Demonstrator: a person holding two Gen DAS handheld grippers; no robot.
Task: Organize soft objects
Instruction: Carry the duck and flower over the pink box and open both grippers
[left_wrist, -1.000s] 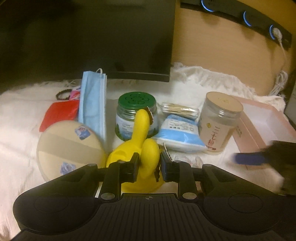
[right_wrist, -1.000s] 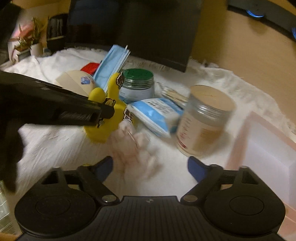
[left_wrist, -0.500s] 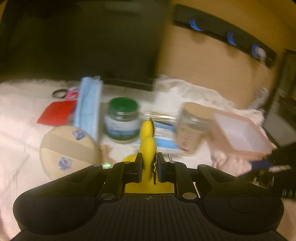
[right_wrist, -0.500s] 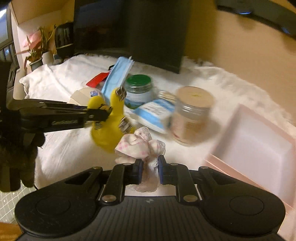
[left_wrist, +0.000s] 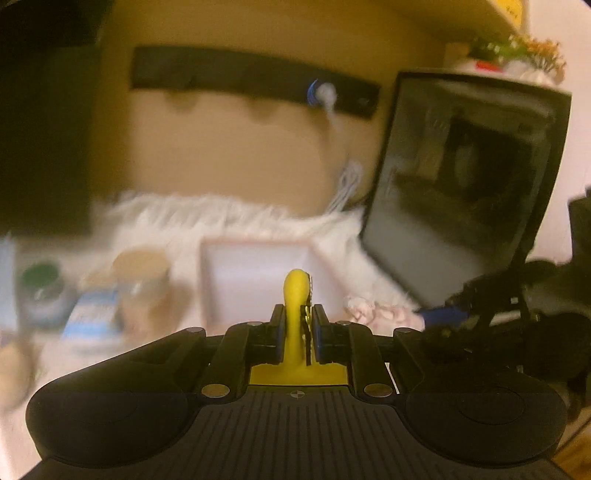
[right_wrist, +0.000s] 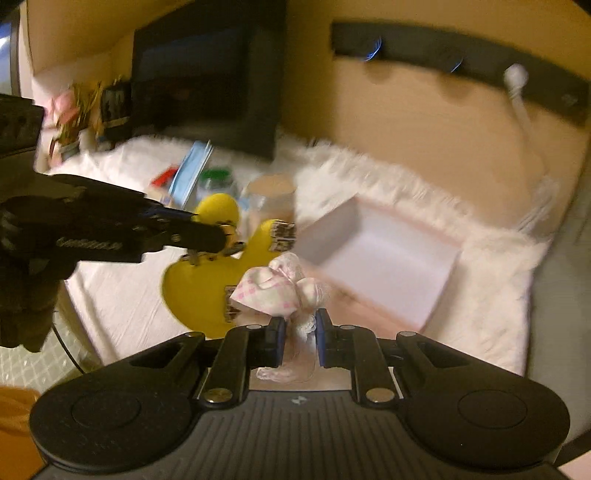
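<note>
My left gripper (left_wrist: 298, 325) is shut on a yellow soft toy (left_wrist: 295, 295) and holds it in the air, in front of the open pink box (left_wrist: 255, 273). The toy also shows in the right wrist view (right_wrist: 207, 284), clamped by the left gripper (right_wrist: 218, 236). My right gripper (right_wrist: 298, 332) is shut on a pink-and-white checked cloth bundle (right_wrist: 273, 288), lifted just left of the pink box (right_wrist: 384, 266). That bundle also shows in the left wrist view (left_wrist: 373, 308), held by the right gripper (left_wrist: 439, 315).
A clear jar with a tan lid (left_wrist: 142, 280), a green-lidded jar (left_wrist: 40, 288) and a blue-white packet (left_wrist: 92, 314) stand left of the box on the white fluffy cloth (right_wrist: 406, 184). A dark monitor (left_wrist: 461, 192) leans at the right. Blue masks (right_wrist: 194, 170) lie at the back.
Both grippers have lifted their soft items and swung right, toward the pink box. The right gripper went from open to shut on the cloth bundle.
</note>
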